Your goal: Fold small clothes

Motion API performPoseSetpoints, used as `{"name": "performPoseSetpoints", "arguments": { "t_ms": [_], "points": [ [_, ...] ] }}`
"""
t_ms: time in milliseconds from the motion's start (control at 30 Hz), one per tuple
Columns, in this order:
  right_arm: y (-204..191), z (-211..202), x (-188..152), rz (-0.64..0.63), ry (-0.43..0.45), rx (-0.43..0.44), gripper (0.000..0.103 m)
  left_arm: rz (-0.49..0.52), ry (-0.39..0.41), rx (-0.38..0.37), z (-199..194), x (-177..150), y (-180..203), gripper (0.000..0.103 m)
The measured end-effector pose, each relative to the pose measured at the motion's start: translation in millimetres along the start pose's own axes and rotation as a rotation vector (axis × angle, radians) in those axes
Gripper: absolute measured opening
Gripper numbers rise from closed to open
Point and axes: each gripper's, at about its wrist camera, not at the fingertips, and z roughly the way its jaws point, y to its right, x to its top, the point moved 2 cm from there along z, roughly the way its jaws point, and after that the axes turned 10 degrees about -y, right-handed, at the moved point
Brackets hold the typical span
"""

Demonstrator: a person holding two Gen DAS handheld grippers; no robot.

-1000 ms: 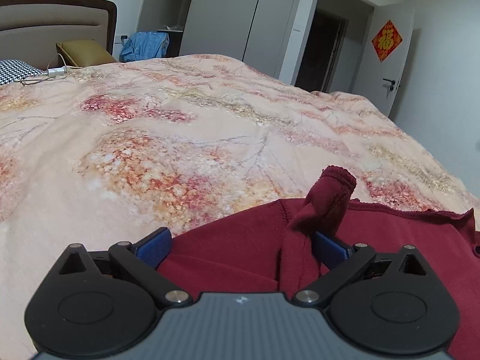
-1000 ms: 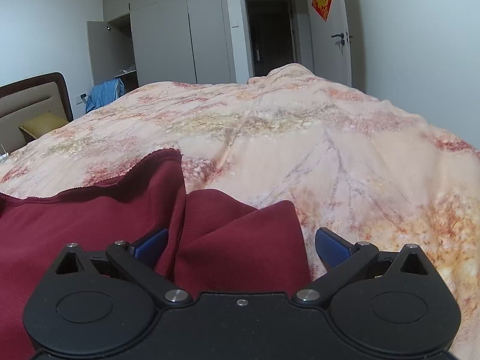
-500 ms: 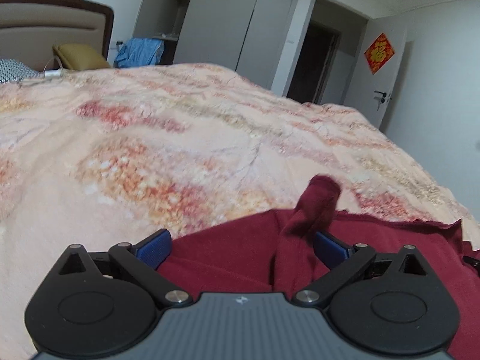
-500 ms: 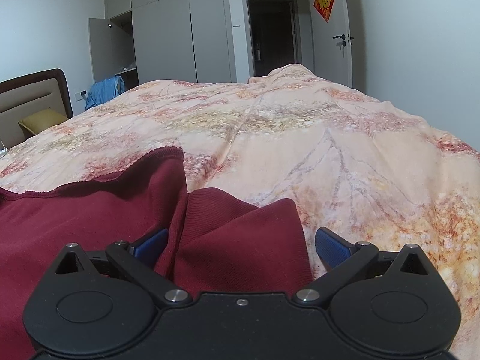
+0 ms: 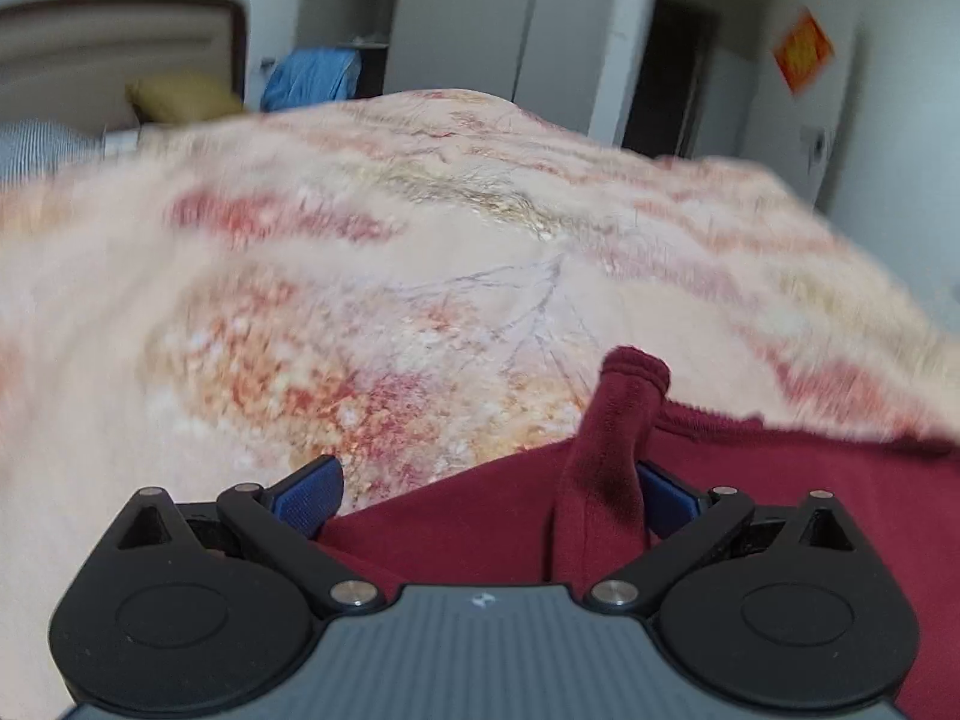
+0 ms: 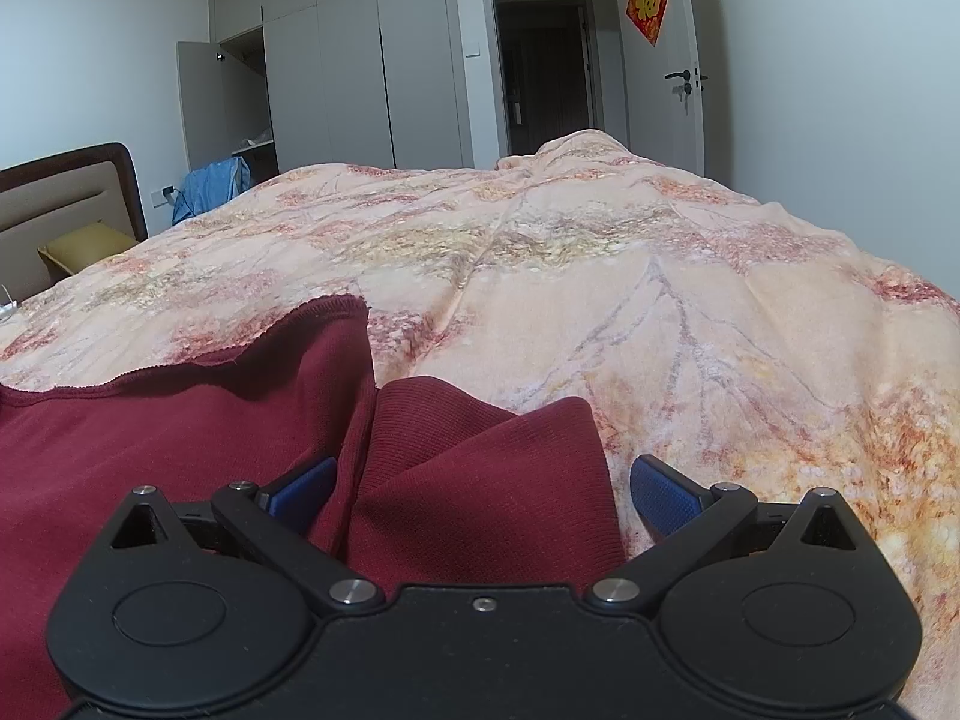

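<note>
Both spread wide, left gripper (image 5: 489, 498) and right gripper (image 6: 483, 495) straddling bunched folds of the maroon garment (image 6: 180, 420) on the bedspread (image 6: 600, 276) directly ahead, seemingly poised to pinch 2 corners.

A dark red knit garment (image 6: 180, 420) lies rumpled on the bed, bunched folds rising between my right hand-held gripper's (image 6: 480, 489) spread fingers.

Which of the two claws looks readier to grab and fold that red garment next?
Right, probably. The right gripper has a thick fold of the red garment between its open jaws. The left gripper, also open, has only a thin ridge beside one finger, and its view is blurred.
</note>
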Motion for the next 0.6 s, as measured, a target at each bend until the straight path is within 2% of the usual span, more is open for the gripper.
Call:
{"name": "performPoseSetpoints", "arguments": {
  "t_ms": [100,267,367,500,600],
  "points": [
    [5.6,-4.7,-1.8,0.032,0.037,0.035,0.103,-0.078,0.034,-0.082,-4.9,-3.0,-17.2,0.103],
    [21.3,-23.5,-5.6,0.11,0.153,0.161,0.103,-0.032,0.023,-0.035,-1.1,-2.0,-9.3,0.103],
    [13.3,-25.8,-4.5,0.06,0.16,0.182,0.103,-0.013,0.019,-0.015,0.5,-2.7,-5.1,0.103],
    [-9.5,-14.6,-2.5,-0.051,0.084,0.085,0.103,-0.02,0.025,-0.027,-0.7,-3.6,-7.6,0.103],
    [-13.8,-5.5,-2.3,-0.064,0.036,0.04,0.103,-0.023,0.029,-0.03,-0.9,-4.3,-8.1,0.103]
  ]
}}
